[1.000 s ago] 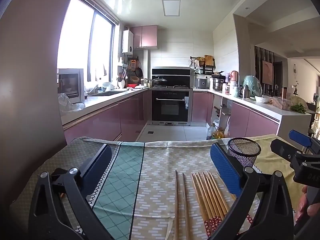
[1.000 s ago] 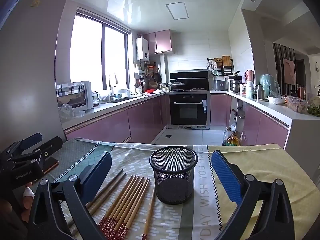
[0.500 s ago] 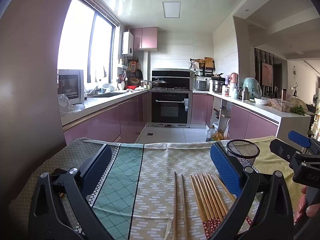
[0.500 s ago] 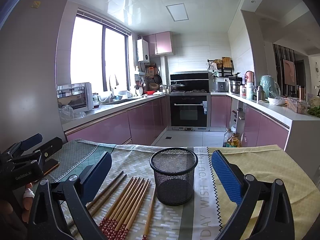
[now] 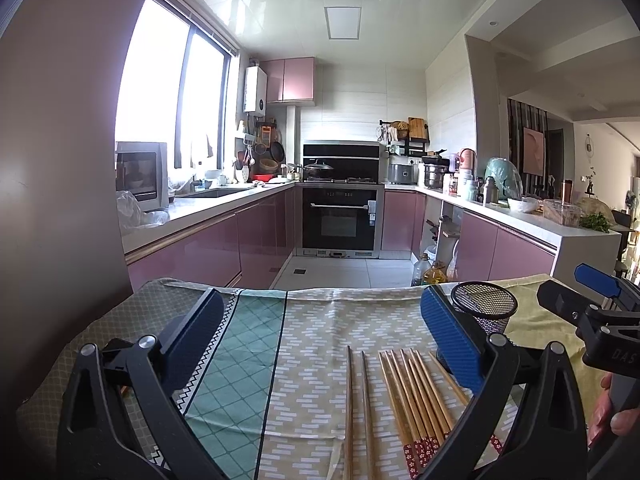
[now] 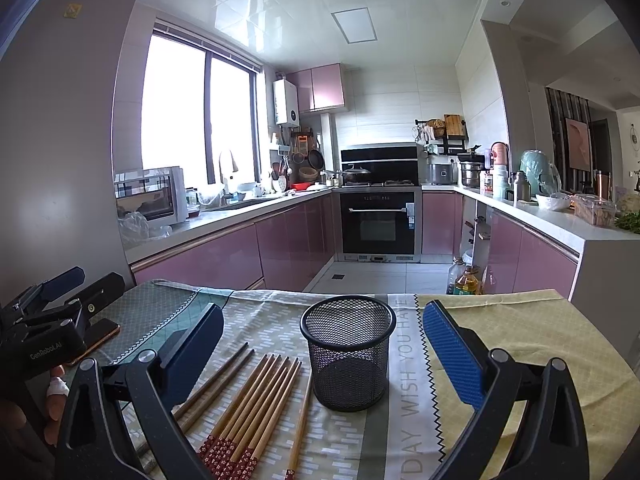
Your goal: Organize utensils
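Note:
Several wooden chopsticks (image 5: 414,396) with red patterned ends lie side by side on the tablecloth, and two darker ones (image 5: 358,408) lie just left of them. An empty black mesh cup (image 6: 347,350) stands upright to their right; the left wrist view shows the mesh cup (image 5: 486,307) behind my right finger. My left gripper (image 5: 320,340) is open above the cloth, left of the chopsticks (image 6: 256,404). My right gripper (image 6: 324,348) is open, with the cup standing ahead between its fingers.
A patterned cloth (image 5: 240,360) covers the table (image 6: 540,340), whose far edge drops to the kitchen floor. A phone (image 6: 94,338) lies at the left by the other gripper. Pink cabinets and an oven stand beyond. A hand (image 5: 612,412) holds the right gripper.
Both views have tilted slightly, so the table and cup sit a little lower in frame. Chopsticks and cup have not moved. Both grippers stay open.

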Motion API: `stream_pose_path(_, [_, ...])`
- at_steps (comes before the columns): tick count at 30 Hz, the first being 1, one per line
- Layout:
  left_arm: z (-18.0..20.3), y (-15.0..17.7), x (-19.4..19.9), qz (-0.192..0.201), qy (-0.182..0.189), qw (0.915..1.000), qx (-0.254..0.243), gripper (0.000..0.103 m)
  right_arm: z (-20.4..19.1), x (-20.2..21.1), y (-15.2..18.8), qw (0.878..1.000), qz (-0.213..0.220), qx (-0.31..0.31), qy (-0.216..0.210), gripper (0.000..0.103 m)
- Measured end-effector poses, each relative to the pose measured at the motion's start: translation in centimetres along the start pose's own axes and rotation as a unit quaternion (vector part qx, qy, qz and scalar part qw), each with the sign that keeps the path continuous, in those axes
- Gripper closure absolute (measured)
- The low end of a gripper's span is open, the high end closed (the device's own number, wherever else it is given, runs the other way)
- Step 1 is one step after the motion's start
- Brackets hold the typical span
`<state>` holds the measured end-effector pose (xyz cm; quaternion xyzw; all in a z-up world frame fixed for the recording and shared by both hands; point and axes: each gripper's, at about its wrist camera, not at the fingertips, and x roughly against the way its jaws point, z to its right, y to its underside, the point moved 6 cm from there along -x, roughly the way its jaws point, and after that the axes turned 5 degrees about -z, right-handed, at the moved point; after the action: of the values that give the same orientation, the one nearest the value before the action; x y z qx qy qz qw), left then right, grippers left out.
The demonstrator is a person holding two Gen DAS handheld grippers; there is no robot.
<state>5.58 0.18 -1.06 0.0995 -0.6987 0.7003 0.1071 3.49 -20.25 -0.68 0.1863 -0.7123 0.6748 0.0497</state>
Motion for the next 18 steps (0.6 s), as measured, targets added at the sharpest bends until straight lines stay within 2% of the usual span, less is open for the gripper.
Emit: stream_pose_path(18, [0.34, -0.15, 0.02, 0.002, 0.003, 1.0000, 0.000, 0.006, 0.05, 0.30, -0.08, 1.000, 0.004, -0.002, 0.002, 0.006])
